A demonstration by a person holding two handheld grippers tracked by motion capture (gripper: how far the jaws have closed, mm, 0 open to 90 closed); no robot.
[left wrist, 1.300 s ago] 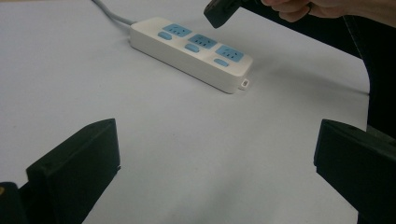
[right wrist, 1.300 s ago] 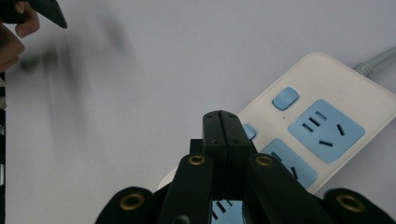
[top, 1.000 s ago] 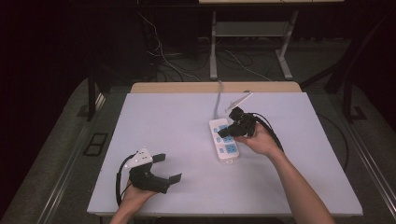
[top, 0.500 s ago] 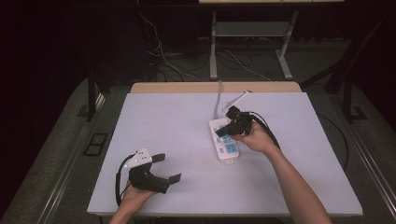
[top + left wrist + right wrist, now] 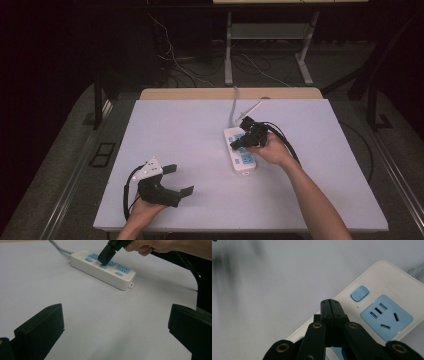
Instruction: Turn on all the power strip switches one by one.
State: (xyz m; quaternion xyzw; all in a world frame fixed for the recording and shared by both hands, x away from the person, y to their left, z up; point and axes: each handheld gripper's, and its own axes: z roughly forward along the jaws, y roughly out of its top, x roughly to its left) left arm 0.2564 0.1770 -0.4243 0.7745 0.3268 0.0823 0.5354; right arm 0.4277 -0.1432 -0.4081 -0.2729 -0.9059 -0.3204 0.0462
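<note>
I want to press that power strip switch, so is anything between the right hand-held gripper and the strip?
Nothing visible. The shut right hand-held gripper already has its tip down on the power strip, at a blue switch.

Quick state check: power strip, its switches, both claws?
Power strip: flat on the table, sockets empty, cord leading off the far edge.
Middle switch: right claw's tip on it.
Right claw: shut, holding nothing.
Left claw: open, empty, apart from the strip.
</note>
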